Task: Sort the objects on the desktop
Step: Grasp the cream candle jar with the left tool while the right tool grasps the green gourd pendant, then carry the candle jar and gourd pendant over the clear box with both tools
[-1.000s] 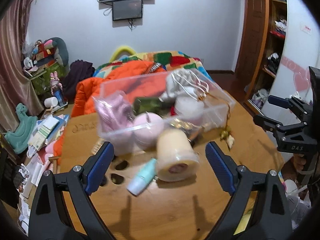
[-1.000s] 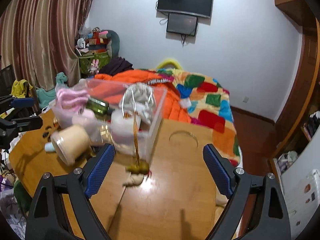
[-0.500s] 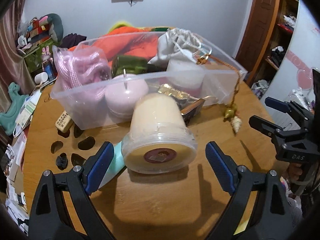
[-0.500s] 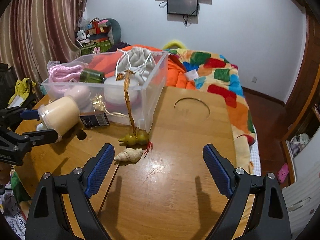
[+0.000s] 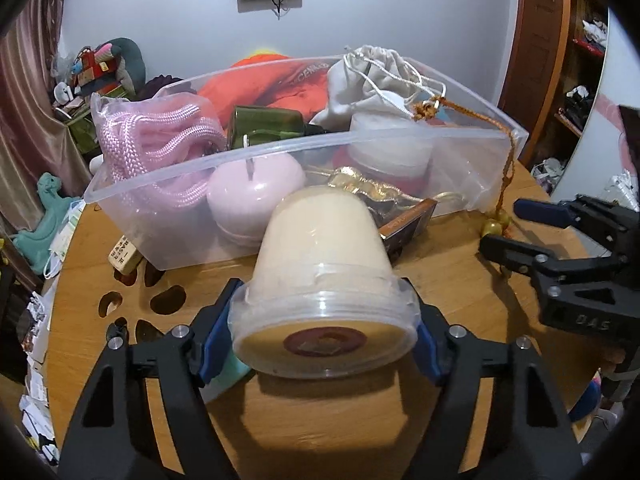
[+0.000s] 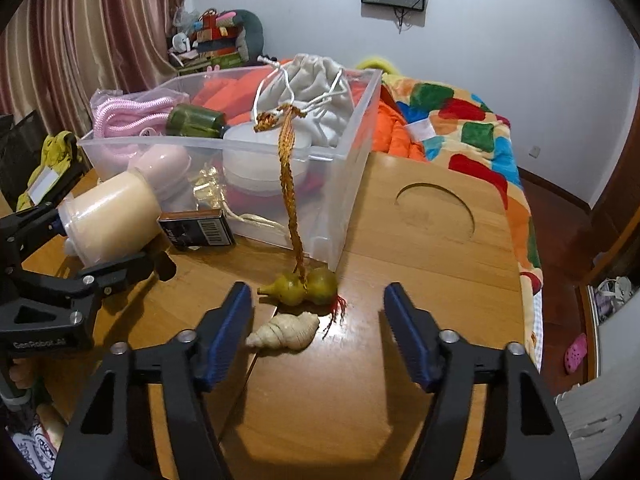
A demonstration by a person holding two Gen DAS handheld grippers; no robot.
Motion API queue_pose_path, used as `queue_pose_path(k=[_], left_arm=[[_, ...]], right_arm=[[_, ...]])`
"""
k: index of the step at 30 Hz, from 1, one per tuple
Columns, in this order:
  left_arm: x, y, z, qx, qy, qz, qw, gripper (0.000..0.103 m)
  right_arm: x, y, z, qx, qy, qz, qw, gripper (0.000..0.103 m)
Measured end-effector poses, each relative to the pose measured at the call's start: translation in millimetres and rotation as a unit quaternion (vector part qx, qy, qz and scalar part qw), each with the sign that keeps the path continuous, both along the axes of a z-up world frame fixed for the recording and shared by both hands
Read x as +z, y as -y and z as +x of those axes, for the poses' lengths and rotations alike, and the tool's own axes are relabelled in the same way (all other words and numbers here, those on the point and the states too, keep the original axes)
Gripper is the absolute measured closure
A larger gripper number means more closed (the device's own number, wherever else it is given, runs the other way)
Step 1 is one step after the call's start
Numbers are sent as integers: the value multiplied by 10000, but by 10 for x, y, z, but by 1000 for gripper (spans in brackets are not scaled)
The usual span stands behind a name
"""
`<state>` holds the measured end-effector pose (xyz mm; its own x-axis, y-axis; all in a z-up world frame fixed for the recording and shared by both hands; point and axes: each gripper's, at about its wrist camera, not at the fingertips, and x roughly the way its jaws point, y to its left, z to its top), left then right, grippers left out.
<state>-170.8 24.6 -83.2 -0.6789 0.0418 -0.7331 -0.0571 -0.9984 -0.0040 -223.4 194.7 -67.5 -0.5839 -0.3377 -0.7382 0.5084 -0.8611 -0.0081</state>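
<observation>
On the wooden table (image 5: 460,280), at the left, a pale teal tube (image 5: 226,376) lies partly hidden under the left gripper (image 5: 323,334); the jaws of this gripper have just been closing and their blue pads (image 5: 216,330) now press both sides of the lid end of a cream jar (image 5: 324,272), which lies on its side with its lid toward the camera; seen from the right wrist, the same cream jar (image 6: 110,220) sits clamped at the table's left edge. Behind the jar stands a clear plastic bin (image 5: 460,184) holding pink rope (image 5: 160,140), a green bottle (image 5: 268,126), a pink candle (image 5: 256,196) and a grey drawstring pouch (image 5: 372,76); a small dark box (image 6: 196,228) lies against the bin's front wall, touching the jar. An orange braided cord (image 6: 288,176) hangs over the bin's rim down to a gourd charm (image 6: 304,288) resting on the table just in front of the bin's corner; just beside the gourd, nearer the camera, lies a seashell (image 6: 286,332). The right gripper (image 6: 318,334) has also just been closing its jaws; they stand apart around the seashell, the left pad close to its tip, though contact cannot be told, the right pad well clear. Beyond the table's right side lies a patchwork quilt (image 6: 460,120).
</observation>
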Motion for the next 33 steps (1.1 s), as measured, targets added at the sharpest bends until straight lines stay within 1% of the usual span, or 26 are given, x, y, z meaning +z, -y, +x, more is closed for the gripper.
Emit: queue_pose_path(k=[3, 5, 6, 10, 12, 16, 19, 27, 30, 33], left_arm=[[10, 7, -6, -1, -26, 51, 10000, 33], [16, 16, -5, 7, -36, 91, 10000, 33], [18, 24, -3, 4, -38, 127, 9999, 33], [31, 92, 3, 35, -65, 329, 9994, 33], [51, 135, 5, 74, -146, 414, 9990, 33], [94, 167, 38, 130, -262, 408, 9987, 33], [100, 225, 52, 135, -234, 547, 9981, 33], [220, 348, 193, 149, -373, 849, 9956, 34], [238, 380, 223, 115, -348, 1006, 9943, 34], [252, 405, 251, 138, -351, 1040, 9939, 34]], right_arm=[[-22, 30, -9, 31, 10, 36, 10000, 49], [-19, 43, -4, 78, 22, -11, 10000, 61], [-18, 46, -2, 75, 22, -30, 10000, 64], [-21, 55, 15, 88, -21, -28, 10000, 63], [0, 51, 55, 105, -62, -59, 9999, 64], [96, 22, 142, 131, -141, -174, 9997, 63], [177, 12, 204, 152, -224, -247, 9993, 63], [393, 51, 333, 271, -343, -620, 9971, 64], [469, 78, 366, 363, -330, -815, 9955, 64], [514, 101, 410, 438, -331, -966, 9938, 64]])
